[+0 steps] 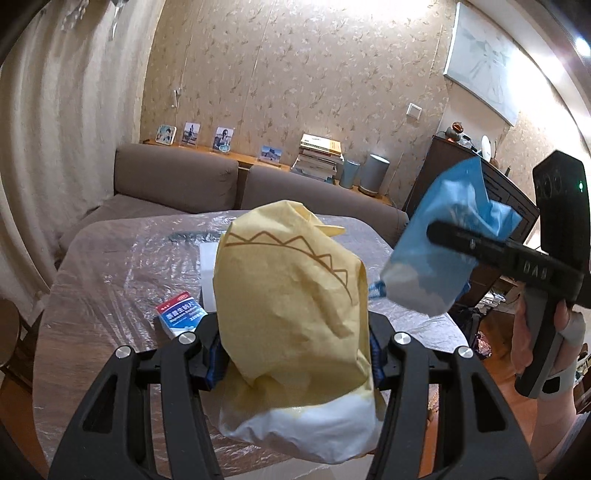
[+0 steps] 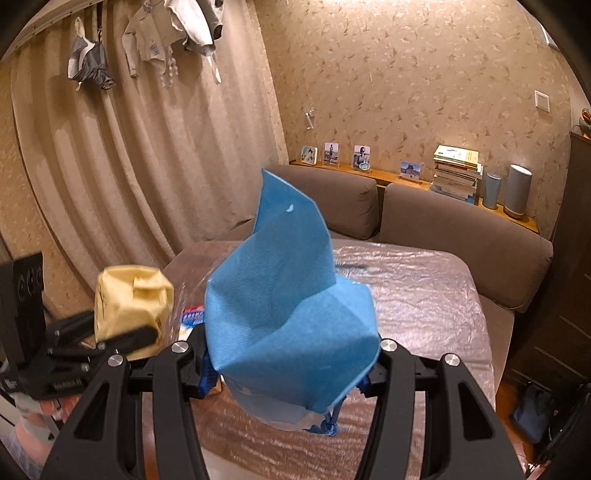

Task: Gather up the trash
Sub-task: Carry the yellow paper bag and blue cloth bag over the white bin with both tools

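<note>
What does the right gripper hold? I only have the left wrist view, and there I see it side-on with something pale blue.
Observer: The right gripper is shut on a crumpled blue paper bag, whose folded peak points up.
Operator: Does anything hang below it?
Observer: Yes, a blue cord handle dangles under the bag's white base.
Operator: And how does my left gripper look from over there?
Observer: The left gripper sits at that view's left edge, clamped on the yellow paper bag, lifted above the plastic-covered table.
Operator: Anything behind that I miss?
Observer: Clothes hang before the curtain, top left.
</note>
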Demonstrator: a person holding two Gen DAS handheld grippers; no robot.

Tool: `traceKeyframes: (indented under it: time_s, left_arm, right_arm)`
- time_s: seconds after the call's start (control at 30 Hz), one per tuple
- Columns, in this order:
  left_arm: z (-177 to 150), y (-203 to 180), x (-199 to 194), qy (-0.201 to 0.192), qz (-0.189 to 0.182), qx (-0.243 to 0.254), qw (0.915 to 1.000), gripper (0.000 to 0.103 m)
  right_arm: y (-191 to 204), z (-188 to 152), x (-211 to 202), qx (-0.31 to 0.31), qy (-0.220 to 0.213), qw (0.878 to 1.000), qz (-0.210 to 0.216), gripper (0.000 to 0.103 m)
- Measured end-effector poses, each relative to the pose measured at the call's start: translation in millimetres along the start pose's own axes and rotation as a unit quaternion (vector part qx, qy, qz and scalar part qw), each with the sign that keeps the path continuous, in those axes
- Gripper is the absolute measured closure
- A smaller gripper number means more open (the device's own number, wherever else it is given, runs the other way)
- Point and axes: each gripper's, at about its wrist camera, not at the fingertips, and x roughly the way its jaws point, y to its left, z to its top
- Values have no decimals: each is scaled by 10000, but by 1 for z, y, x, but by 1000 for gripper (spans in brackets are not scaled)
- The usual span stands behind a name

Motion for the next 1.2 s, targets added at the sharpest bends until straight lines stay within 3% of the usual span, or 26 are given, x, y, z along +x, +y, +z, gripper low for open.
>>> traceKeyframes:
  time_s: [0.6, 1.2]
  left_arm:
    - [-40, 3, -47, 198, -53, 16, 9998, 46]
    - [-110, -9, -38, 1314, -178, 245, 9909, 46]
  right_arm:
    - [48, -81, -1, -178, 955, 9942, 461, 50]
    - [66, -153, 23, -140, 2082, 9762, 596, 50]
